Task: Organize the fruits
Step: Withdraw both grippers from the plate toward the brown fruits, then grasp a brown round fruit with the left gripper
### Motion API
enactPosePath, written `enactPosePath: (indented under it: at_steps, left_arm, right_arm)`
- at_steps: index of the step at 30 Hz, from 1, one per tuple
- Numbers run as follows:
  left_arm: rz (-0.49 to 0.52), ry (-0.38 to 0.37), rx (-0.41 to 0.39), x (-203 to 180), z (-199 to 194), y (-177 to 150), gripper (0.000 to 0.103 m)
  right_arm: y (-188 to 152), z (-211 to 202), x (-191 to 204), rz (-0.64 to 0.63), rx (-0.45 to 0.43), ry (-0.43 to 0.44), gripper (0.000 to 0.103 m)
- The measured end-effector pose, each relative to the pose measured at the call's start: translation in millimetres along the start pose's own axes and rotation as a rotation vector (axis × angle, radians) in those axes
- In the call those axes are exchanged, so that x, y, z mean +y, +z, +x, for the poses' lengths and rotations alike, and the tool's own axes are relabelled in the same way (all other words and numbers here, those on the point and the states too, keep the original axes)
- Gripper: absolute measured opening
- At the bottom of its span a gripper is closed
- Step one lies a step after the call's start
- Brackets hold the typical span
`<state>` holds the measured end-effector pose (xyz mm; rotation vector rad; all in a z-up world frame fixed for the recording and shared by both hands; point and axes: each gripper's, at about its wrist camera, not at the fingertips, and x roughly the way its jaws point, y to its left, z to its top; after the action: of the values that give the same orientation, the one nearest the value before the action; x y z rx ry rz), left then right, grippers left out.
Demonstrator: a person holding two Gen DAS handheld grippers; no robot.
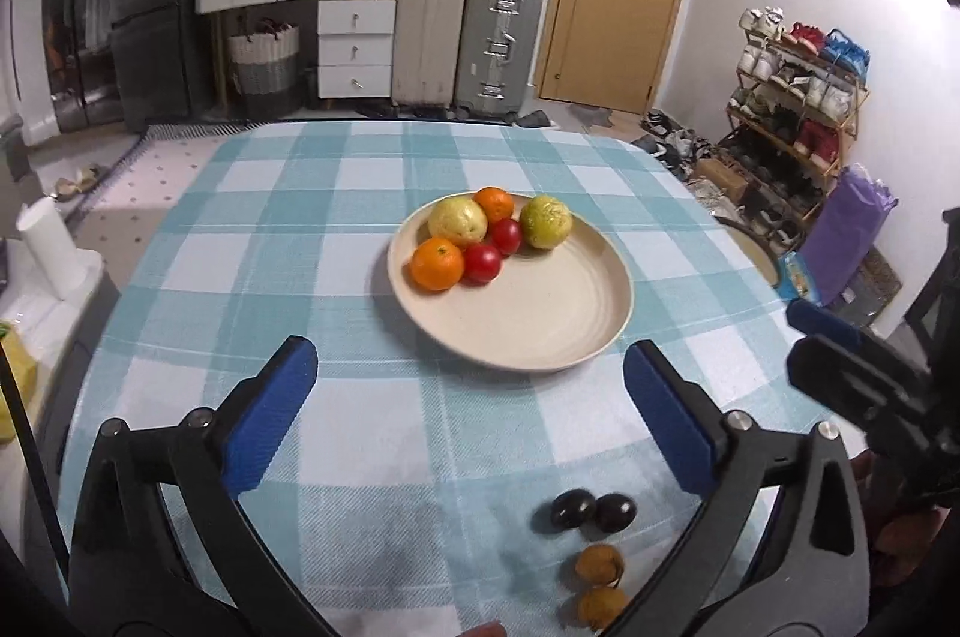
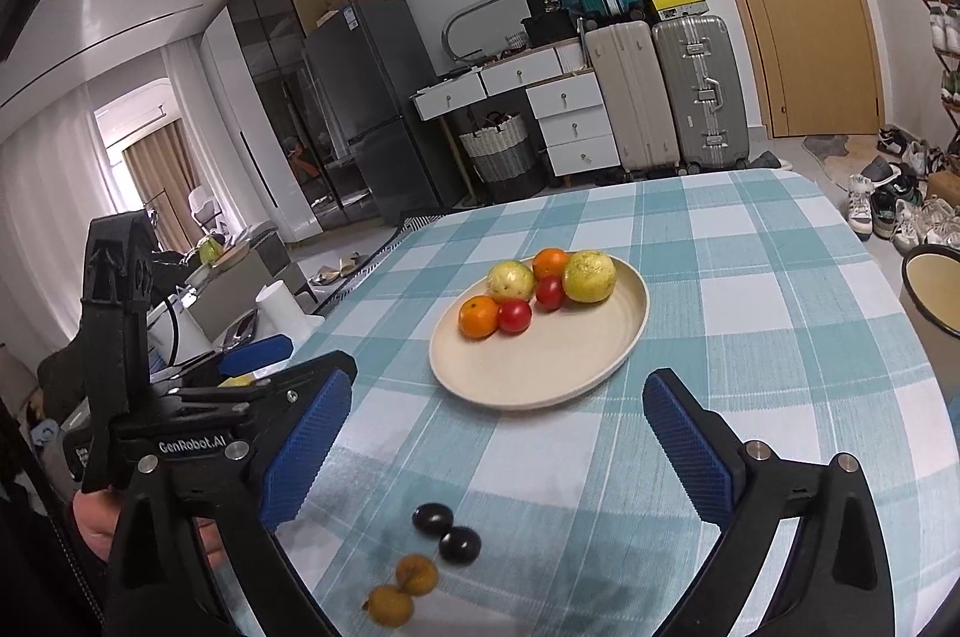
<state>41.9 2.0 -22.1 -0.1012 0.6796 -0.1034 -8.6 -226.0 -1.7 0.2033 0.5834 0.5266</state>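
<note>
A cream plate [image 1: 540, 313] [image 2: 540, 367] on the checked tablecloth holds two oranges [image 1: 437, 264] [image 2: 479, 317], two red tomatoes [image 1: 482, 262] [image 2: 515, 316] and two yellow-green guavas [image 1: 545, 221] [image 2: 589, 276]. Near the table's front edge lie two dark plums [image 1: 593, 511] [image 2: 445, 530] and two small brown fruits [image 1: 599, 583] [image 2: 403, 588]. My left gripper [image 1: 471, 397] is open above the cloth, short of the plate, with the plums low between its fingers. My right gripper [image 2: 498, 427] is open too, holding nothing. Each gripper shows in the other's view, at the side.
The checked table [image 1: 336, 229] [image 2: 750, 277] ends on open floor. A white cup [image 1: 51, 247] stands off its left side. A bowl [image 2: 933, 289] sits at the right edge. Suitcases [image 1: 498, 37], drawers, a fridge and a shoe rack [image 1: 792, 109] line the room behind.
</note>
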Motion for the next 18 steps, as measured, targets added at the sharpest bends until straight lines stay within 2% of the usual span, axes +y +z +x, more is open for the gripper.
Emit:
enactPosePath:
  at_steps: [11,18]
  left_arm:
    - [-0.003,0.002,0.029,3,-19,-32,0.102]
    - [0.001,-0.023,0.069,-2,-21,-52,0.102]
  right_arm:
    - [-22,-16,5,0.006,0.004,-0.041,0.103]
    - [-32,-20,7,0.02,0.017,-0.047,0.103]
